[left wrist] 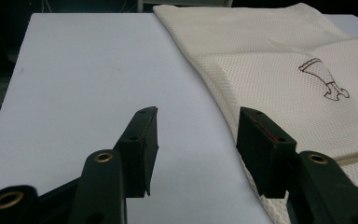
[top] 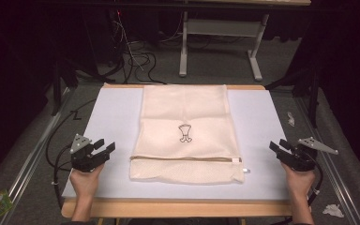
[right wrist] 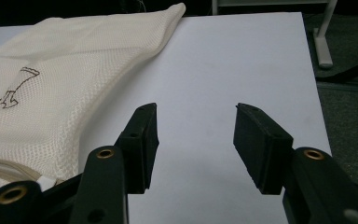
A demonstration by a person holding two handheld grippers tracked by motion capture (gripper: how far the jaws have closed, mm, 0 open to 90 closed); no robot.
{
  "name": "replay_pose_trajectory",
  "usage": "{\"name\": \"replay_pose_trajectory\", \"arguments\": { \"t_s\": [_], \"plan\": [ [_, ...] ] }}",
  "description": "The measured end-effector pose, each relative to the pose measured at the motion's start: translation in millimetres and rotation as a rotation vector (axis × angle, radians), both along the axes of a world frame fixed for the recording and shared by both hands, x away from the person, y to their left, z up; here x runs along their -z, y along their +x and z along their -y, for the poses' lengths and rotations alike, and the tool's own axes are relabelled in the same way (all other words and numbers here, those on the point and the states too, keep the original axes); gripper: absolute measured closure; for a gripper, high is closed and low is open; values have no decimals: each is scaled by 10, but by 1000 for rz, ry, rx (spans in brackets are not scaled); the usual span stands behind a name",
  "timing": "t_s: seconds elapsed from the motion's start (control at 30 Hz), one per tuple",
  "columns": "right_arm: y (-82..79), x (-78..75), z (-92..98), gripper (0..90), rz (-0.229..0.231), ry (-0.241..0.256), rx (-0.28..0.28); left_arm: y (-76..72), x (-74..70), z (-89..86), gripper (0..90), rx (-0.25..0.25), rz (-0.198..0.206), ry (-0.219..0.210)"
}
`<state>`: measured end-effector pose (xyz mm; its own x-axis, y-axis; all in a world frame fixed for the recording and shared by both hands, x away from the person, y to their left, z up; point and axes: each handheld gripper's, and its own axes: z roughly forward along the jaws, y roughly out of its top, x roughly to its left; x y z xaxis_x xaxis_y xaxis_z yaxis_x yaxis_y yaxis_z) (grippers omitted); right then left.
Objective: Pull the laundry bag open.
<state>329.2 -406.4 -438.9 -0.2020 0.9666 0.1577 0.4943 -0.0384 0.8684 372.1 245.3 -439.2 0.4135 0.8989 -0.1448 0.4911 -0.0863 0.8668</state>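
**High view: both grippers parked wide of the mesh bag, zipper end nearest**

High view puts the person's two hands at the near corners of the table (top: 262,105). The left gripper (top: 104,147) and the right gripper (top: 276,145) each rest over the white sheet (top: 112,117) with jaws spread well apart and nothing between them. The left gripper view confirms this: the gap between the jaws is clear, with bare sheet beneath and the bag's edge just past the right-hand jaw. The right gripper view shows the same wide stance, the bag lying off beyond the left-hand jaw.

Between the hands lies the cream mesh bag (top: 185,117), flat in the middle of the table and reaching to its far edge. Its near end carries the zipper seam (top: 183,160), with a small pull tab (top: 246,170) poking out at the right corner, close to the right gripper. A small dark printed motif (top: 184,133) sits mid-bag.

The step looks like an approach to the bag's near end. To do it well, I would bring the right gripper low and level to the tab, closing on it alone rather than scooping mesh. The left gripper should pin or pinch the near left corner, so the fabric stays taut and does not bunch as the tab is drawn. Thin mesh slips easily, so a slow, flat approach seems wise.
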Motion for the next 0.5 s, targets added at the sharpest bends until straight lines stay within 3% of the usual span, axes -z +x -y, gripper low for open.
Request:
{"name": "replay_pose_trajectory", "arguments": {
  "t_s": [0.5],
  "plan": [
    [94, 111, -60, 514, -26, -23, -1, 113, 128, 41, 471, -19, -30, 18]
  ]
}}
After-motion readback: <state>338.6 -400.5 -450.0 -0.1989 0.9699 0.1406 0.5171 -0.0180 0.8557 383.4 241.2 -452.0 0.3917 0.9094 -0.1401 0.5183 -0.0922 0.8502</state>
